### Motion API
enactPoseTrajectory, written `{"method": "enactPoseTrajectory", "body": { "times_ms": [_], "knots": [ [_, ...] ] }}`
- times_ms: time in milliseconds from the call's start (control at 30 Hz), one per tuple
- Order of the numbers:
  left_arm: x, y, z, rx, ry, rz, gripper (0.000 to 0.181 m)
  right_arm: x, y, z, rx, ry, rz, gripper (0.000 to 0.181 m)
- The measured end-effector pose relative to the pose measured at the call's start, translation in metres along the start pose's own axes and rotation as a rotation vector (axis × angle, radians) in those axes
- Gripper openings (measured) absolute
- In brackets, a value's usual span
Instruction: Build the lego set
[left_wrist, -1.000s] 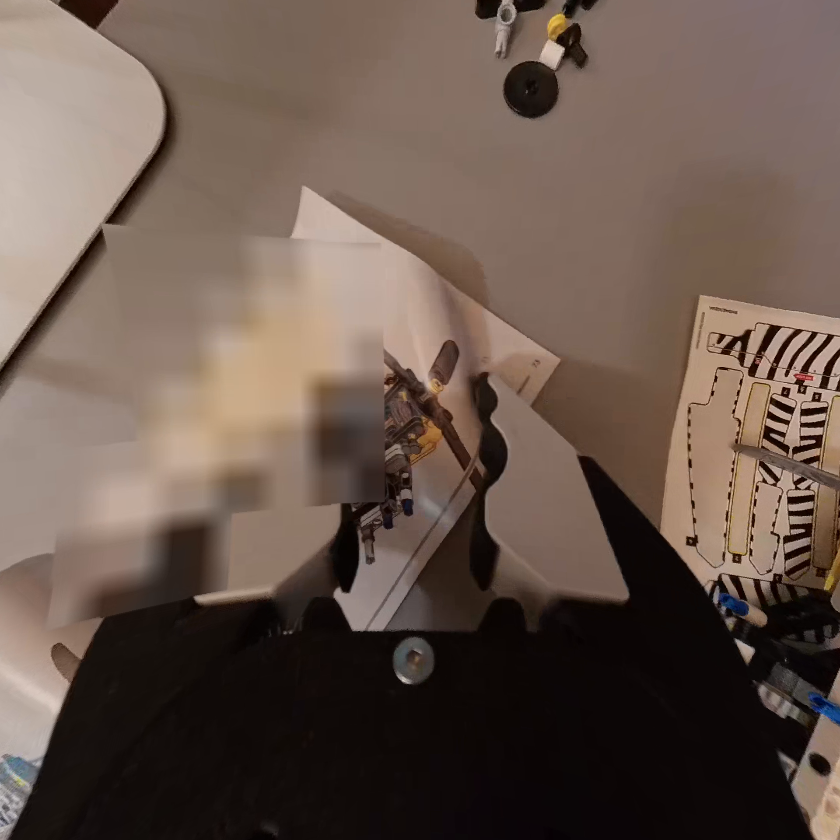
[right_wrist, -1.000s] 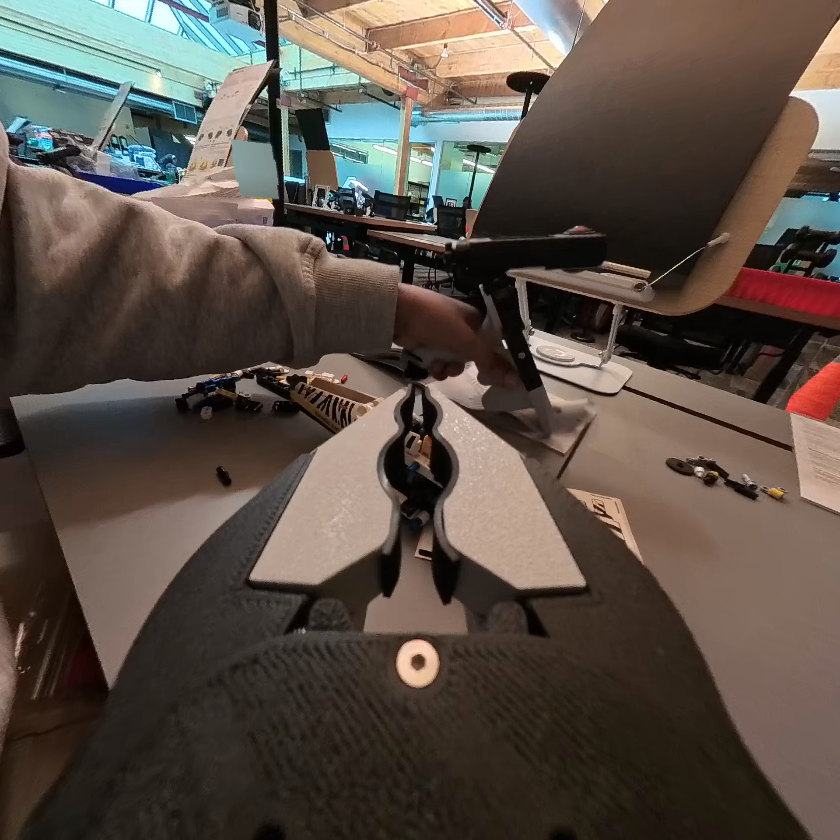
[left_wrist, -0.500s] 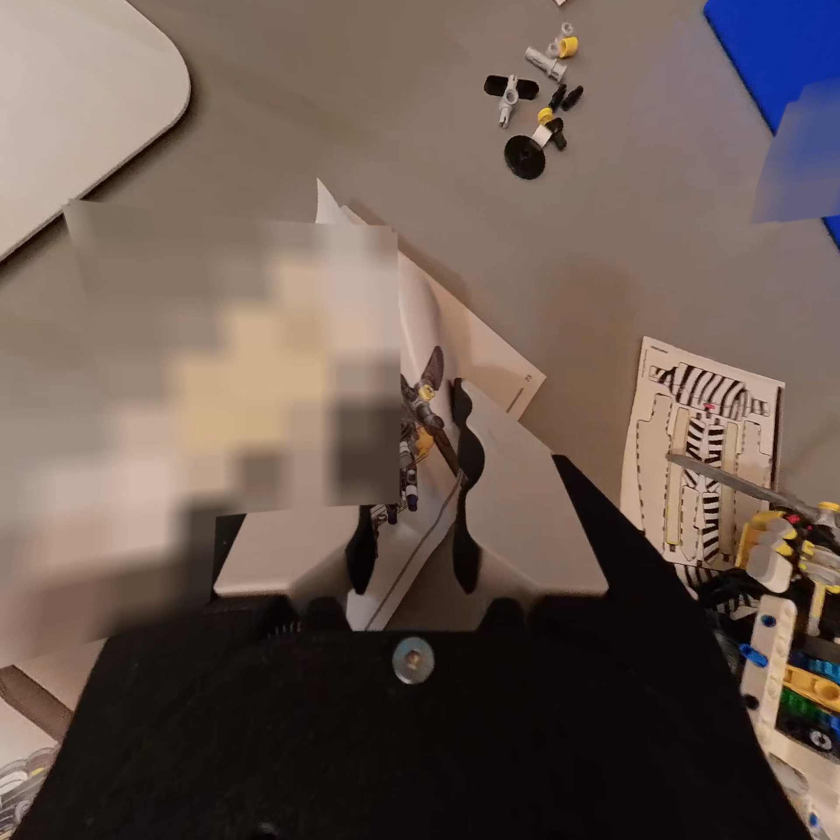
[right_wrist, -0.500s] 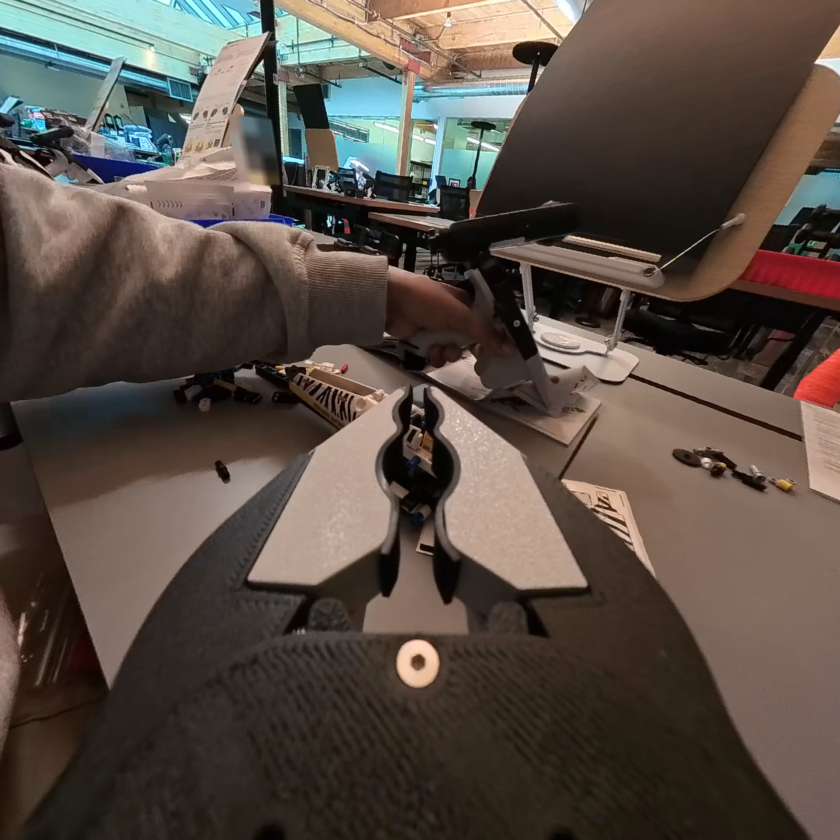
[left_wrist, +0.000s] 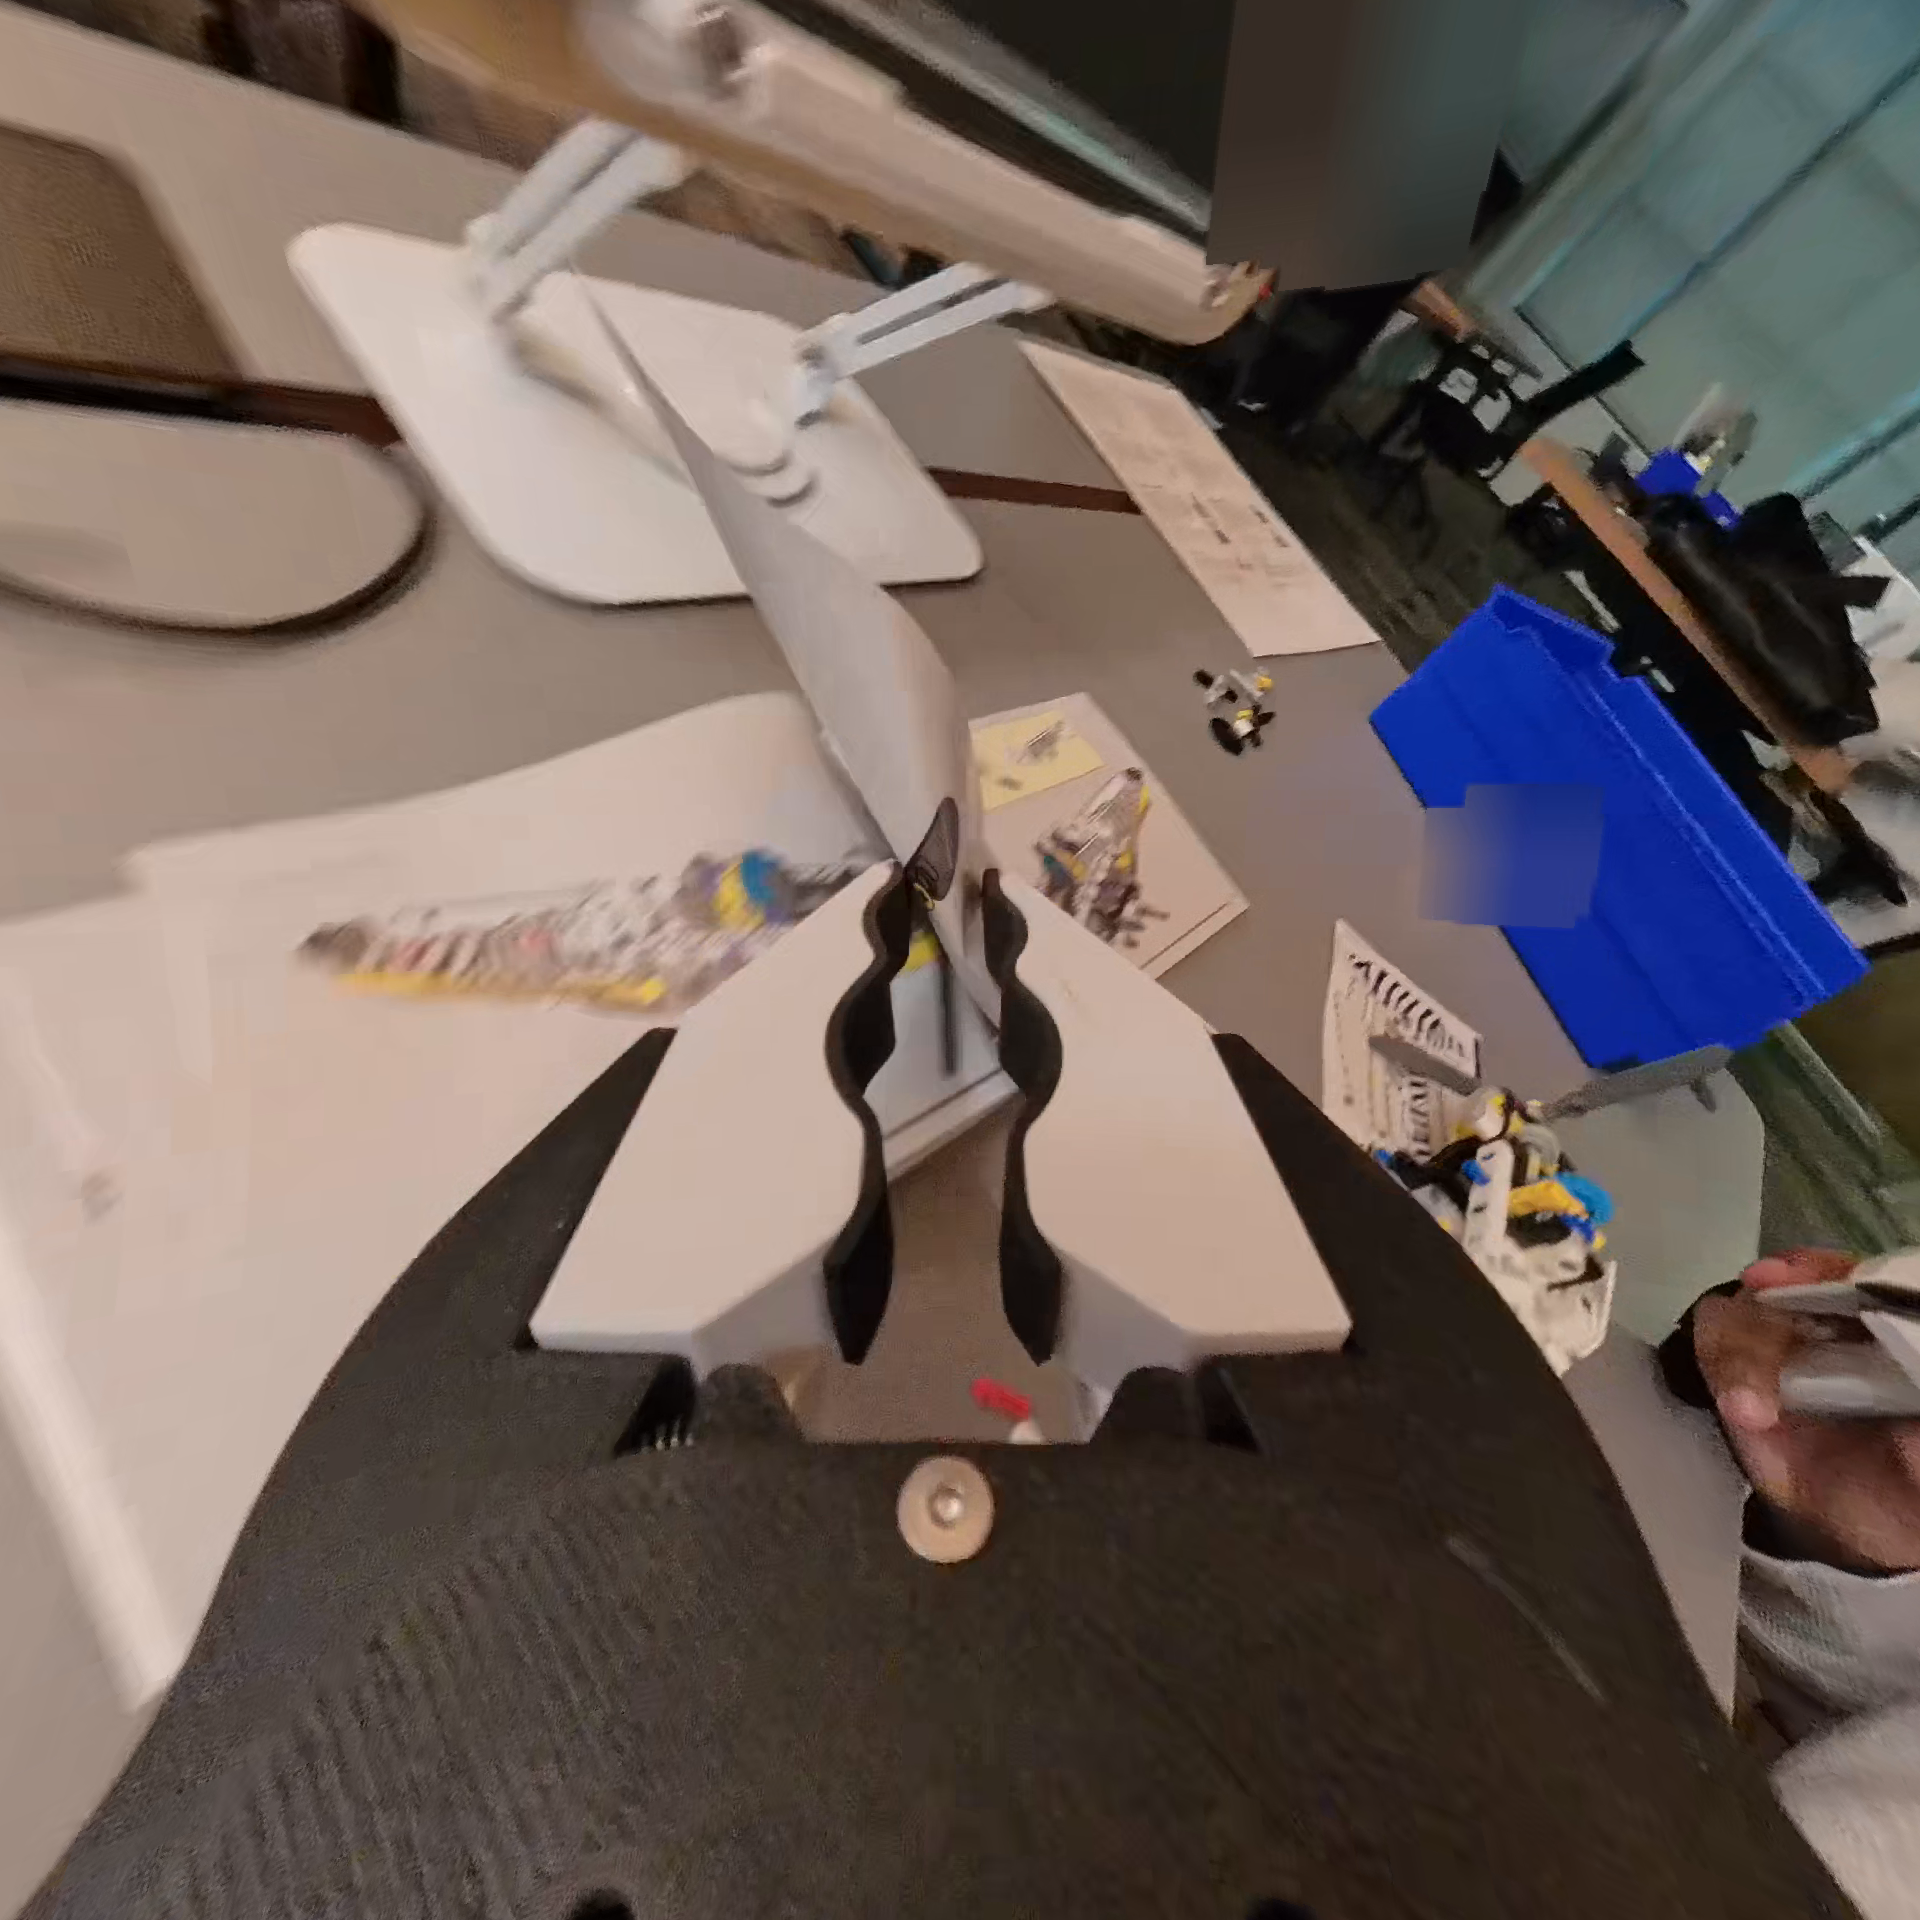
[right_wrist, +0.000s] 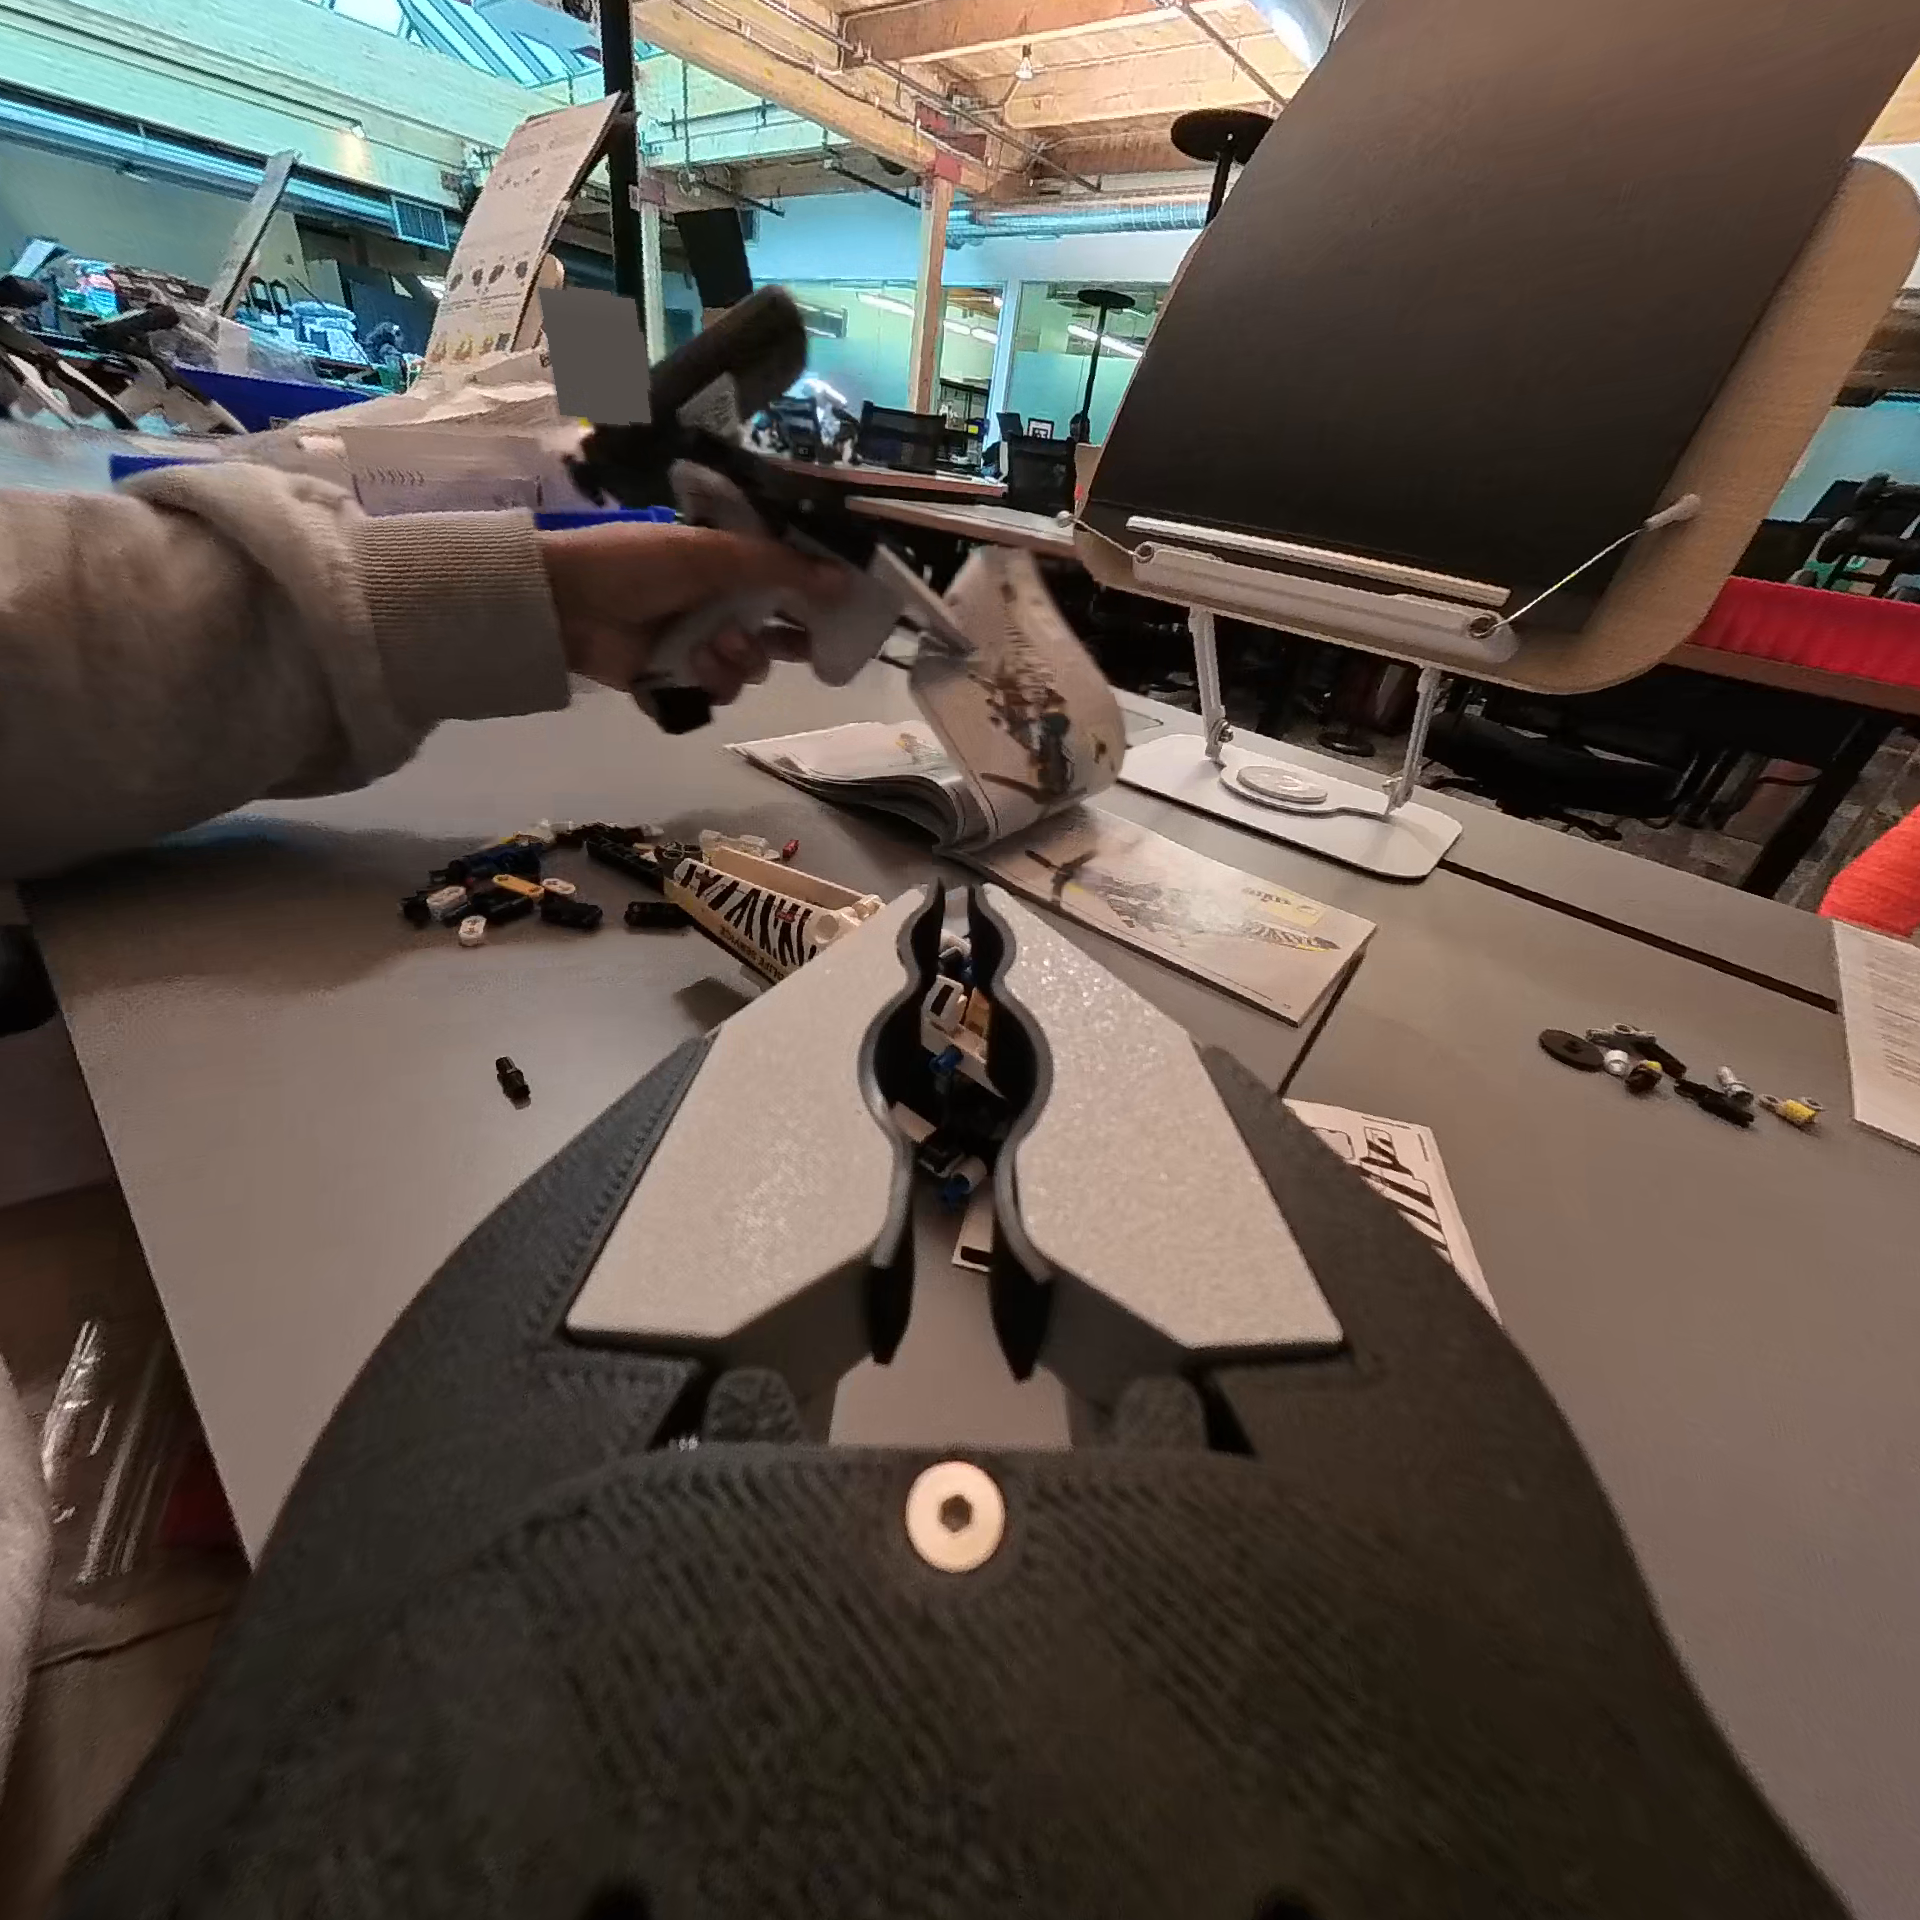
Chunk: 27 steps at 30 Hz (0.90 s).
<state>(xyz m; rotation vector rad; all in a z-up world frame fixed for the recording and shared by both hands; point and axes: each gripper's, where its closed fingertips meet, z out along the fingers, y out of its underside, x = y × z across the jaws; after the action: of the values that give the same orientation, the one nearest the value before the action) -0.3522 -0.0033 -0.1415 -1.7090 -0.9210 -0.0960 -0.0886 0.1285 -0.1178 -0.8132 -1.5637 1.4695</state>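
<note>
Left wrist view: the left gripper (left_wrist: 940, 894) stood raised over the grey table (left_wrist: 582, 665), its jaws set narrow and pinching a single page (left_wrist: 862, 686) of the instruction booklet (left_wrist: 1117, 852). The page rose steeply from the fingertips toward the white stand (left_wrist: 623, 488) behind it. The rest of the booklet lay open and flat on the table to either side of the gripper. To the right lay a striped sticker sheet (left_wrist: 1397, 1049), with the partly built lego model (left_wrist: 1496, 1195) just beside it at the near edge. A blue bin (left_wrist: 1621, 873) stood farther right, and a small cluster of loose parts (left_wrist: 1236, 701) lay between the booklet and the bin. A hand (left_wrist: 1808, 1423) showed at the right edge. The view was blurred on its left side.

Right wrist view: the right gripper (right_wrist: 956, 914) was closed narrowly on the lego model (right_wrist: 961, 1049), whose white, black and blue parts showed between the jaws. A zebra-striped panel (right_wrist: 769, 914) extended to the left of the fingertips over the table (right_wrist: 312, 1039). Loose black and white pieces (right_wrist: 499, 899) lay scattered farther left, and one black pin (right_wrist: 512, 1075) lay apart, nearer the camera. The left gripper (right_wrist: 935, 649), held by a grey-sleeved arm (right_wrist: 260, 613), lifted the curled page (right_wrist: 1029, 696) above the booklet (right_wrist: 1174, 914). A second group of small parts (right_wrist: 1673, 1070) lay to the right, and the sticker sheet (right_wrist: 1392, 1174) lay just beside the right finger.
</note>
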Motion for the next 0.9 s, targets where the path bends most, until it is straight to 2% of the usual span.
{"method": "enactPoseTrajectory", "body": {
  "times_ms": [100, 267, 300, 500, 600, 900],
  "knots": [
    [-0.020, 0.013, -0.018, 0.008, -0.003, -0.054, 0.023, 0.003, 0.000, 0.001, 0.000, 0.012, -0.001, 0.002],
    [-0.013, 0.014, -0.020, 0.040, 0.137, -0.144, 0.062, 0.009, -0.001, 0.001, 0.010, 0.044, 0.000, 0.003],
    [-0.011, 0.013, -0.019, 0.047, 0.163, -0.147, 0.062, 0.009, -0.001, 0.001, 0.014, 0.050, -0.005, 0.002],
    [0.009, 0.016, -0.001, 0.015, 0.260, -0.152, 0.034, 0.007, 0.000, 0.002, 0.003, 0.076, -0.058, 0.000],
    [0.022, 0.026, 0.016, -0.067, 0.244, -0.100, 0.052, 0.005, 0.003, 0.004, -0.023, 0.088, -0.112, 0.000],
    [0.093, 0.051, 0.070, -0.233, 0.258, 0.161, 0.059, -0.007, 0.013, 0.009, -0.077, 0.130, -0.370, 0.000]
  ]
}}
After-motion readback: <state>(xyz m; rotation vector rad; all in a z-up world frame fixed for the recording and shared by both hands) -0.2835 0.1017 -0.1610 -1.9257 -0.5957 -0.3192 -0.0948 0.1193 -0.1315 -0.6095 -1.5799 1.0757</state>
